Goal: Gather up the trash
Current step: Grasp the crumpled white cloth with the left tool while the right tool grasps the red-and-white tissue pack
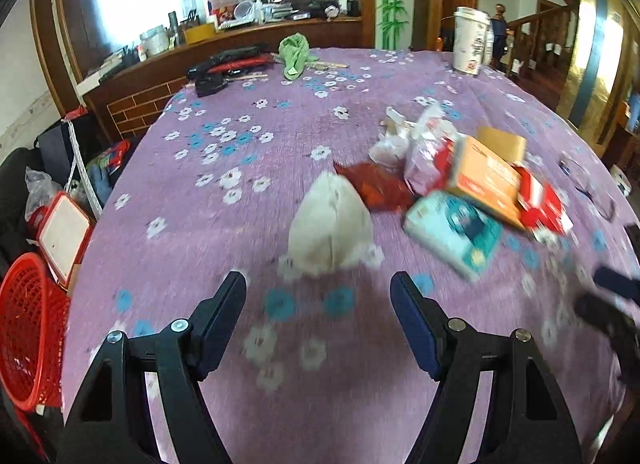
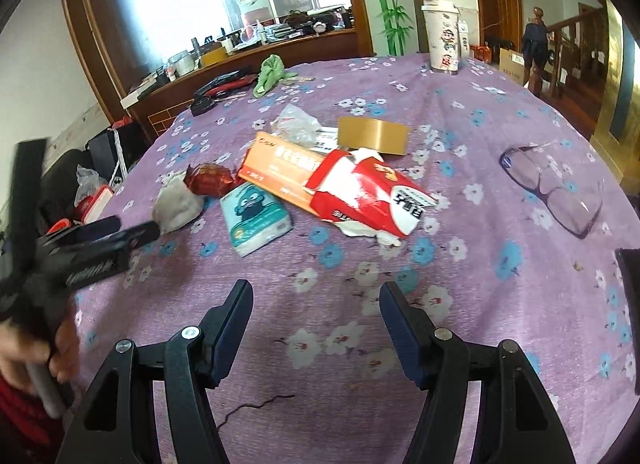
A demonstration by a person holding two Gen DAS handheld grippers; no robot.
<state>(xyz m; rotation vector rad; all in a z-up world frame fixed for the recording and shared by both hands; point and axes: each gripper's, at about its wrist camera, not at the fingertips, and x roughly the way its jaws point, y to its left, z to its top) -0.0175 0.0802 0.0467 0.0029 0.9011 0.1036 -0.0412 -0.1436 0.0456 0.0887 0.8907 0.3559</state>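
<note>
A round surface (image 2: 460, 304) covered in purple cloth with white and blue flowers carries a small heap of trash near its middle. The heap holds a crumpled whitish paper wad (image 1: 330, 224), a dark red foil wrapper (image 2: 210, 180), a pale blue tissue pack (image 2: 256, 220), an orange box (image 2: 280, 172), a torn red and white carton (image 2: 372, 196), a crinkled clear plastic bag (image 2: 296, 124) and a brown cardboard piece (image 2: 372, 134). The paper wad lies at the heap's left end, touching the foil wrapper.

The left hand-held gripper (image 1: 318, 284) has its 2 fingers spread wide, empty, with the paper wad just beyond the tips. The view is blurred. The right hand-held gripper (image 2: 316, 292) is also spread and empty, over bare cloth at the near edge, apart from the heap.

A pair of glasses (image 2: 554, 188) rests toward the right edge and a tall white cup (image 2: 442, 38) stands at the far edge; neither looks like trash. A green cloth (image 1: 296, 52) lies at the far left edge. A red mesh basket (image 1: 28, 328) sits below the surface's left edge, a likely place for the trash.

The step in hand appears to be the first pick: reaching for the paper wad. The next move calls for easing forward so the wad sits between the fingers, then pressing gently, since the paper will likely crush.
</note>
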